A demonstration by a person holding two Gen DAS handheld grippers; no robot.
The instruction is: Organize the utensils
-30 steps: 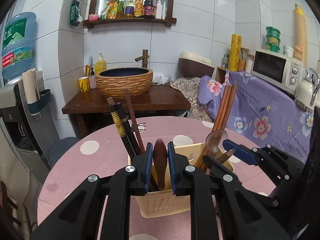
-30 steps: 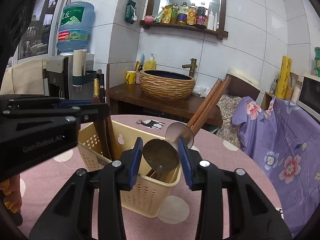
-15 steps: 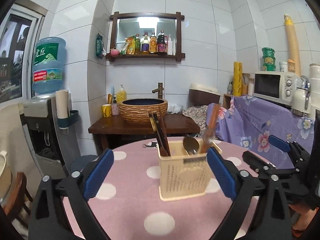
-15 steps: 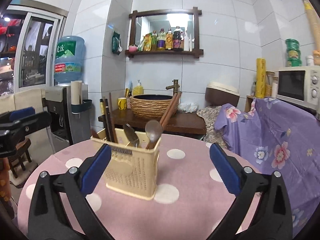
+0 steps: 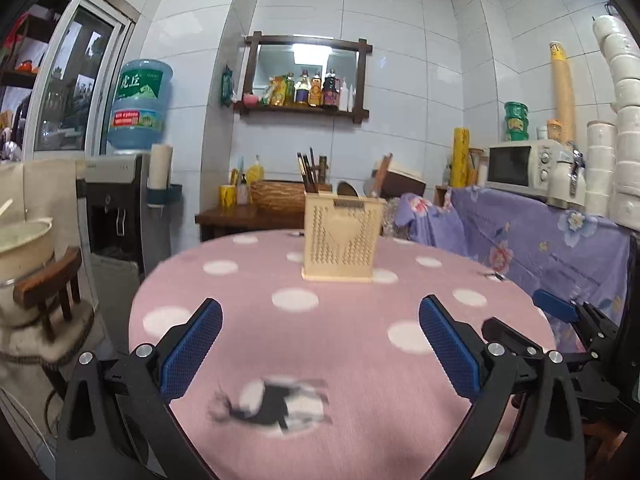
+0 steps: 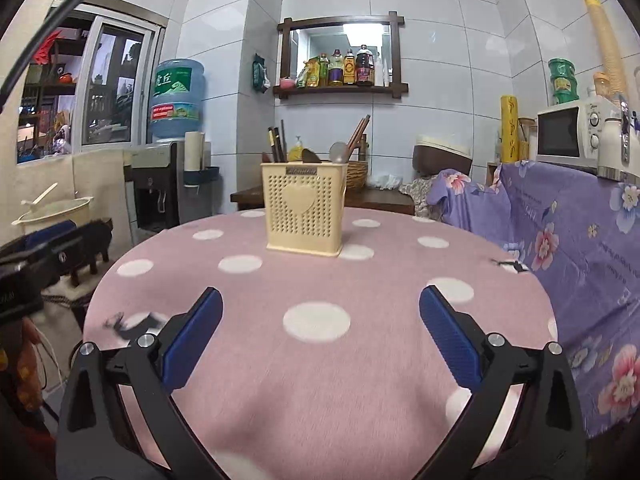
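Cream holder (image 5: pixel 339 240) on pink, white-dotted tablecloth (image 5: pixel 360 360); floral purple cloth (image 6: pixel 560 216)

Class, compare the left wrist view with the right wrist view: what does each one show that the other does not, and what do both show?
Only the left wrist view shows the stacked white rolls along its right edge and the right hand-held gripper at lower right.

Only the right wrist view shows the red decoration by the window.

Both show the cream utensil basket holding chopsticks and spoons, standing on the pink dotted tablecloth, with the microwave behind.
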